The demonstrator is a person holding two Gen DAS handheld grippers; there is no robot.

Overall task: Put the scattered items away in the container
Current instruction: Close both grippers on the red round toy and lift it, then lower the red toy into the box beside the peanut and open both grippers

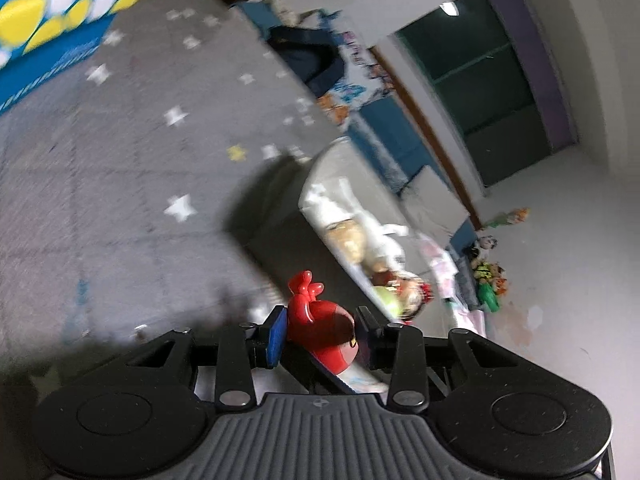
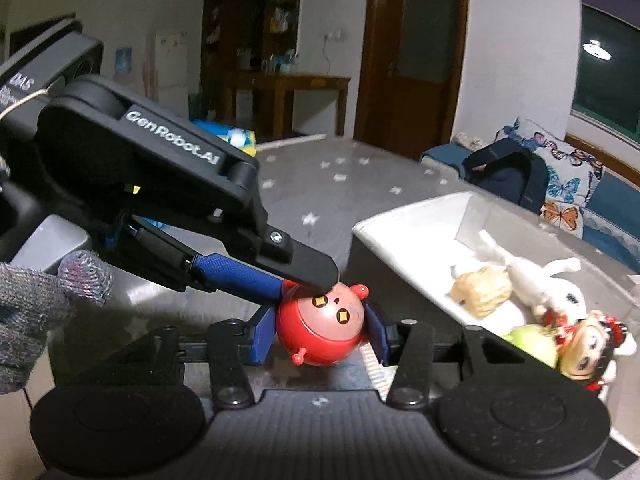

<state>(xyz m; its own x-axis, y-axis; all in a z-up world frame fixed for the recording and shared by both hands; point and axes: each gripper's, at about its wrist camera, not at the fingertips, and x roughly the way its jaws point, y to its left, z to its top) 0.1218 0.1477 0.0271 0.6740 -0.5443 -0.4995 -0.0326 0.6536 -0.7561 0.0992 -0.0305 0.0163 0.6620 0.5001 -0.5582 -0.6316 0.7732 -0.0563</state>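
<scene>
A round red toy figure (image 2: 320, 324) with a face and small knobs sits between the blue pads of my right gripper (image 2: 320, 334), which is closed on its sides. My left gripper (image 1: 320, 334) also grips the same red toy (image 1: 320, 330); its arm reaches in from the left in the right wrist view, fingertips (image 2: 316, 270) on top of the toy. The white container (image 2: 412, 220) stands just right of the toy and holds a white plush animal (image 2: 536, 280), a tan toy (image 2: 482, 288), a green ball (image 2: 536, 342) and a doll (image 2: 588, 350).
The grey star-patterned mat (image 2: 320, 184) covers the floor. A blue and yellow box (image 1: 48, 20) lies at the mat's far side. A sofa with a dark backpack (image 2: 504, 176) and butterfly cushion (image 2: 568, 184) stands behind the container. Several small toys (image 1: 490, 276) lie on the bare floor.
</scene>
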